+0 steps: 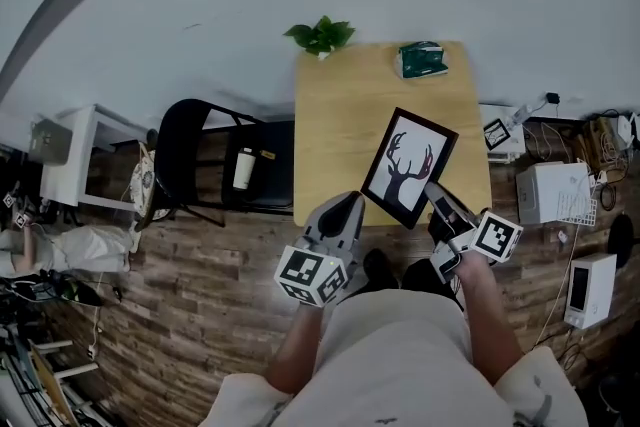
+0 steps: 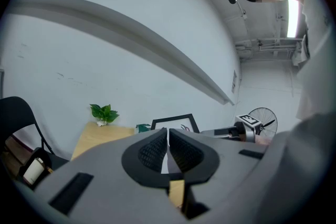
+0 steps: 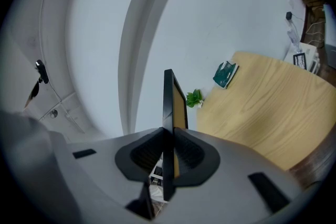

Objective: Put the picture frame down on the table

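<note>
In the head view, the picture frame (image 1: 408, 167), a black-rimmed print of an antlered deer, was seen held above the near edge of the wooden table (image 1: 340, 115). Its long axis ran away from the person, and its face was tilted up. The right gripper (image 1: 432, 190) was clamped on its near right edge, while the left gripper (image 1: 343, 208) was poised just beside its near left corner. Bare tabletop lay directly beyond and below the frame, so a forward, downward lowering was judged to be called for. A potted plant (image 1: 321, 36) and a green packet (image 1: 422, 60) were set at the far corners, well apart from the frame. In the left gripper view, the jaws were seen drawn together on nothing, with the frame beyond them. In the right gripper view, the frame was seen edge-on, pinched between the pads.
</note>
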Motion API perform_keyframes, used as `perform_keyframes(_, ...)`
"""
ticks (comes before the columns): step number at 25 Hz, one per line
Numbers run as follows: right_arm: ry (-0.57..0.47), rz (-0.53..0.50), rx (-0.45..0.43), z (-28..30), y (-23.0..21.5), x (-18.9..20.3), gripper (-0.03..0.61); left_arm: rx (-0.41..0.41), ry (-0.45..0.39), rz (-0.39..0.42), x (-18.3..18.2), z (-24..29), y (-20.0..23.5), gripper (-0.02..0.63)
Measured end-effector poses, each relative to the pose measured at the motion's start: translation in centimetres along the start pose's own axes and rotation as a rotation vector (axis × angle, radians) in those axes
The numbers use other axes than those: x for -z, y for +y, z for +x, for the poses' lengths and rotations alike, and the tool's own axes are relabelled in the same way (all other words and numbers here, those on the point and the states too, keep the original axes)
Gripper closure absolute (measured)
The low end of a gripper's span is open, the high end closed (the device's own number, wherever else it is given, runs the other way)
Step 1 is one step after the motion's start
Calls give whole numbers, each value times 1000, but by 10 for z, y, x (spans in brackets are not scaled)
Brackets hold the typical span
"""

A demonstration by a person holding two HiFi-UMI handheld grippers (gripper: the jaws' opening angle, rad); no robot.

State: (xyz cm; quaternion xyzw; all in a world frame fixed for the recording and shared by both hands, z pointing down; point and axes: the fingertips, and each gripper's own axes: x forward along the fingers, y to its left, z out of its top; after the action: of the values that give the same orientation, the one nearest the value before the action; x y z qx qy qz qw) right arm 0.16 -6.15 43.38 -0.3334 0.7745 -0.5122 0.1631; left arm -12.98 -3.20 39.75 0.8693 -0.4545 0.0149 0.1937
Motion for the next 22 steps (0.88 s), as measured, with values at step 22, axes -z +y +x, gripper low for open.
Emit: perform_keyframes(22,120,30,66,37,-45,5,518,-12,54,-76,19,26,22,598)
